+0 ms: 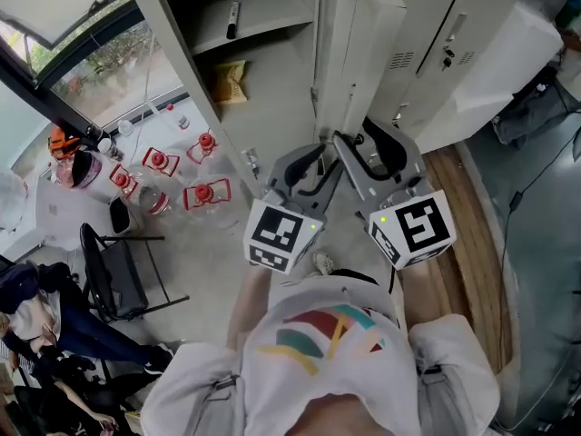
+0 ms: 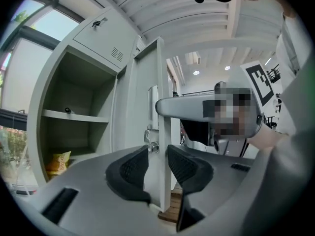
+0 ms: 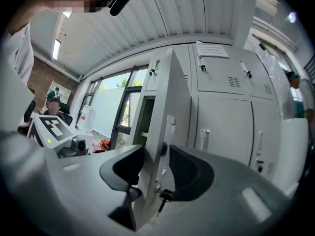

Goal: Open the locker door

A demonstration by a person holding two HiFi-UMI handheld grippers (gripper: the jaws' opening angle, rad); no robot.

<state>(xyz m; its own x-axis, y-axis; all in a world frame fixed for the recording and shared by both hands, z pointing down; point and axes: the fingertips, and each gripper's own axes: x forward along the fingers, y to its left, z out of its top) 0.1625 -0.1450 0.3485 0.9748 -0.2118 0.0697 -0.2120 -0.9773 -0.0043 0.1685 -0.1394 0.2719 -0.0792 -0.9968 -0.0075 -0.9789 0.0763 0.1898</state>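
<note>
The locker door [image 1: 349, 62] stands swung well out from its cabinet, and we see it nearly edge-on from above in the head view. It is a tall, thin panel of pale grey sheet metal with a folded lip down its free edge.

In the left gripper view the door's [image 2: 142, 82] inner face shows a narrow upright handle plate [image 2: 153, 104] with a small metal latch [image 2: 151, 144] below it. In the right gripper view the door's [image 3: 170, 97] outer face carries a lock with a dark key [image 3: 160, 198] hanging from it, low on the free edge.

We hold the door from both sides at that free edge. Our left claw [image 1: 318, 153] points level, and in its own view the left claw [image 2: 157, 168] is clamped on the door's edge, with a ribbed black pad against each face just below the latch. Our right claw [image 1: 359, 148] comes in from the other side. There the right claw [image 3: 157, 173] straddles the edge with its pads standing apart and a thin gap beside the panel.

Behind the door the locker lies open. A shelf [image 1: 263, 16] bears a small dark thing [image 1: 232, 18], and a yellow packet [image 1: 231, 82] sits on the level below. The neighbouring lockers [image 3: 231, 112] to the right are closed, with vent slots near their tops.
</note>
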